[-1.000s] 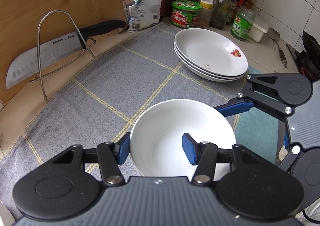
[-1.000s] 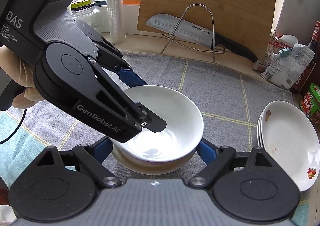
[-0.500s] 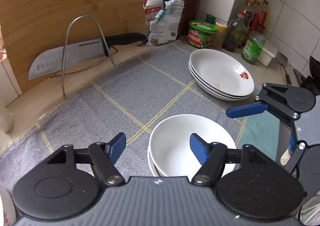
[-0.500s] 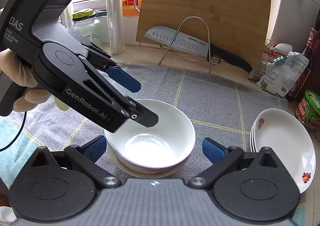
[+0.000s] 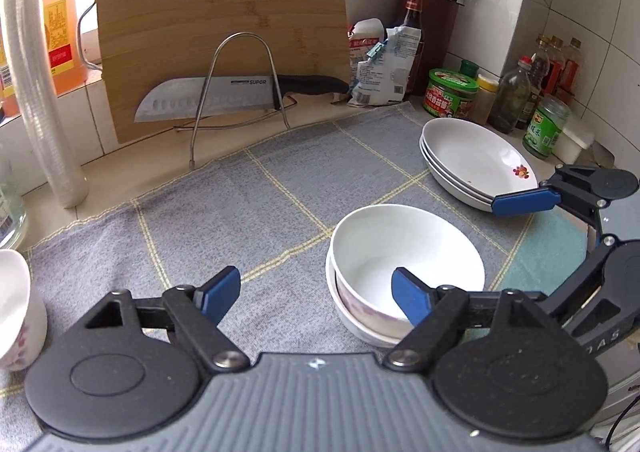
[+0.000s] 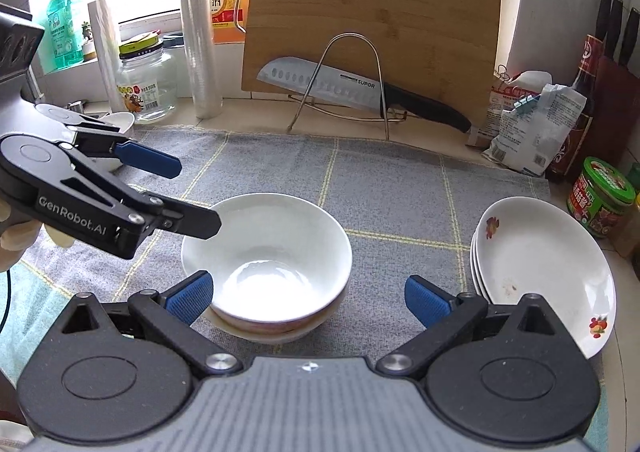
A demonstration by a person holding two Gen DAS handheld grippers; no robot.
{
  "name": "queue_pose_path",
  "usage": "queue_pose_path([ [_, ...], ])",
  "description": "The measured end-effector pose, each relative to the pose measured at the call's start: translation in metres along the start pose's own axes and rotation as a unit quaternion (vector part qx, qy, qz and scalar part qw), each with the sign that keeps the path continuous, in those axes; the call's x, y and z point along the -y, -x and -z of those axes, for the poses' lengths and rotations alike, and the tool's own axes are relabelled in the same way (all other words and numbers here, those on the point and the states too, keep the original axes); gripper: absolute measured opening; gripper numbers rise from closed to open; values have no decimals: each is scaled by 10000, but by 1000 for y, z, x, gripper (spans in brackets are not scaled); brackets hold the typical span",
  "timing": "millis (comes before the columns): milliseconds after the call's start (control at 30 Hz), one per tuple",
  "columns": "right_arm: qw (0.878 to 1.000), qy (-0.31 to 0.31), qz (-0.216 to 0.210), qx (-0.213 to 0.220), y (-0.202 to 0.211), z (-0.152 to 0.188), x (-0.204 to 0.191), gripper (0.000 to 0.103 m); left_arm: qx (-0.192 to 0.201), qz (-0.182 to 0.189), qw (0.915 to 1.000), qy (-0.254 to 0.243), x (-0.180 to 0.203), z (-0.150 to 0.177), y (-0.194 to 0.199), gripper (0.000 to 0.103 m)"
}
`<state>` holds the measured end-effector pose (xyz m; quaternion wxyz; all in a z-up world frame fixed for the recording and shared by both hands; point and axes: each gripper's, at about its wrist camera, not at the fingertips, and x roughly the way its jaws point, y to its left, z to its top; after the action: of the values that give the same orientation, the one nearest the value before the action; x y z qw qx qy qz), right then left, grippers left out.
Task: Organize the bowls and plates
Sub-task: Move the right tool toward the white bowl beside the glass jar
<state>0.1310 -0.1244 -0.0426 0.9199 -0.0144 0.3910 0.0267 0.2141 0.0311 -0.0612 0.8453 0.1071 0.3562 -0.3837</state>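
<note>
A white bowl (image 5: 404, 252) sits nested in another bowl on the grey checked cloth; it also shows in the right wrist view (image 6: 268, 252). A stack of white plates (image 5: 476, 164) with a flower mark lies at the right, also seen in the right wrist view (image 6: 540, 272). My left gripper (image 5: 316, 292) is open and empty, raised just left of the bowls. My right gripper (image 6: 306, 298) is open and empty, near the bowls' front edge. Another white bowl (image 5: 14, 312) stands at the far left.
A bamboo cutting board (image 5: 220, 24) and a knife (image 5: 224, 96) on a wire rack stand at the back. Jars and bottles (image 5: 520, 96) line the right wall. A glass jar (image 6: 146, 84) and a stack of plastic cups (image 6: 200, 32) stand by the window.
My left gripper opened, let go of the white bowl onto the lower bowl, and drew back up and left. My right gripper also drew back slightly.
</note>
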Motion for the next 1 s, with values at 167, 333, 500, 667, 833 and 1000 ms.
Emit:
queue_pose_path([
  [167,9999,-63,126,55,2,-2,-8,103,169,-162,9989,396,-12,23,21,89],
  [333,9995,-205,122,186,3,-11,-19,103,352,-604,9954,649,-36,42,49,93],
  [500,9992,116,-191,346,0,-30,-31,103,272,-1391,9833,1139,-59,61,59,94],
  [667,9939,749,-711,383,-16,-47,-41,103,66,-2015,9647,1697,-69,73,65,94],
  [833,9899,952,-1010,280,-28,-62,-50,103,-81,-2324,9578,1688,-81,80,63,94],
  [1000,9892,1056,-974,305,-31,-76,-62,103,-220,-2255,9615,1554,-105,80,51,94],
])
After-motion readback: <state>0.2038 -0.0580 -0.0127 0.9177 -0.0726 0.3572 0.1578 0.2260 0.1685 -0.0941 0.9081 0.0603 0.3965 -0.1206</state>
